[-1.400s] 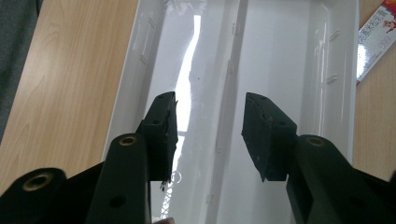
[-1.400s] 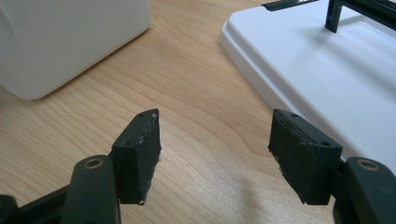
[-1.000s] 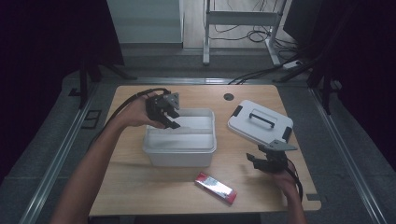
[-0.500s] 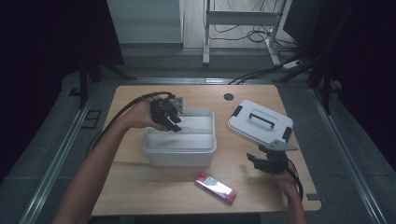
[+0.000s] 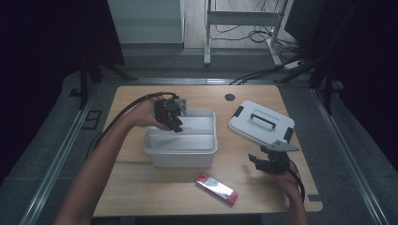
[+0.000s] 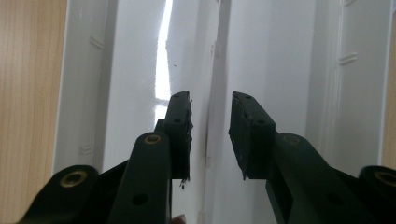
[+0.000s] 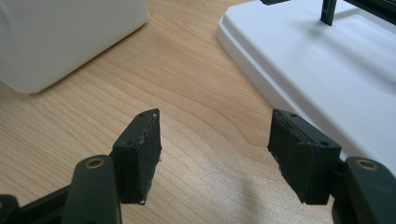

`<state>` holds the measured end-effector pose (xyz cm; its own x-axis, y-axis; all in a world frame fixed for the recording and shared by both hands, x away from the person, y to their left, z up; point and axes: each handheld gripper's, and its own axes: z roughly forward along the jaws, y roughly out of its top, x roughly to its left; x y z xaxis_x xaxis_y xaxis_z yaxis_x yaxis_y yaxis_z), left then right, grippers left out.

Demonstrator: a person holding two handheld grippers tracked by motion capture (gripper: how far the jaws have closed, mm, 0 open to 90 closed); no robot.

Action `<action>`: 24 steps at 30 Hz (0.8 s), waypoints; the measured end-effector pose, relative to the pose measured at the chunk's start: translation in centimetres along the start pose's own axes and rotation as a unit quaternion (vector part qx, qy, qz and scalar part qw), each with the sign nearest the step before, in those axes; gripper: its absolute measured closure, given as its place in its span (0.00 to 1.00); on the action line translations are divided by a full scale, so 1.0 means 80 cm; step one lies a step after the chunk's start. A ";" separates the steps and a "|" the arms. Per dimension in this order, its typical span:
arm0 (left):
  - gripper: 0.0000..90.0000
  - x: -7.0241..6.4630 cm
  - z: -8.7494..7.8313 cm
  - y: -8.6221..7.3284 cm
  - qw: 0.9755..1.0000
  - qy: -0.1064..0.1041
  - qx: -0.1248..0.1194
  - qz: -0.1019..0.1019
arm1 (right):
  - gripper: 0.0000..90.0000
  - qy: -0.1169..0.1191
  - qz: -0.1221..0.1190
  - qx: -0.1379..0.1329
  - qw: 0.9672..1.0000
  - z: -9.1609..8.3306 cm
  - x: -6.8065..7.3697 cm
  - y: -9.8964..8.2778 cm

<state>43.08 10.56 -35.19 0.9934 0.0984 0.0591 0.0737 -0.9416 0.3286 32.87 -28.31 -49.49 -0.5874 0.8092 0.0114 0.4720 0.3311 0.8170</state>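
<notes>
Left gripper (image 5: pixel 174 118) over back-left corner of white bin (image 5: pixel 180 152), pointing down into it; jaws just been closing, narrow gap, nothing between (bin mid-table). Red packet (image 5: pixel 217 188) on table in front of bin. Lid (image 5: pixel 261 123) right of bin. Right gripper (image 5: pixel 267 163) near lid, jaws wide, empty.

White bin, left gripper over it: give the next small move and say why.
Probably lift the left gripper clear of the white bin. Its jaws have just been closing, with a narrow gap and nothing between them; under them is bare bin floor. The lid lies apart on the table, and the red packet sits in front of the bin, both untouched.
</notes>
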 end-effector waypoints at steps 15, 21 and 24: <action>0.82 0.004 0.009 0.005 1.000 -0.012 0.023 0.003 | 0.38 -0.001 0.001 0.002 1.000 0.001 -0.001 -0.001; 0.85 0.005 0.014 0.007 0.999 -0.015 0.028 0.003 | 0.38 -0.001 0.001 0.002 1.000 0.001 -0.001 -0.001; 0.87 0.005 0.016 0.008 0.999 -0.018 0.031 0.005 | 0.38 -0.001 0.000 0.002 1.000 0.001 -0.001 -0.002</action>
<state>43.65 9.58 -36.20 0.9965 0.0791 0.0278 0.0688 -0.9608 0.2685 32.90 -28.38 -49.63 -0.5861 0.8102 0.0115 0.4757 0.3326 0.8143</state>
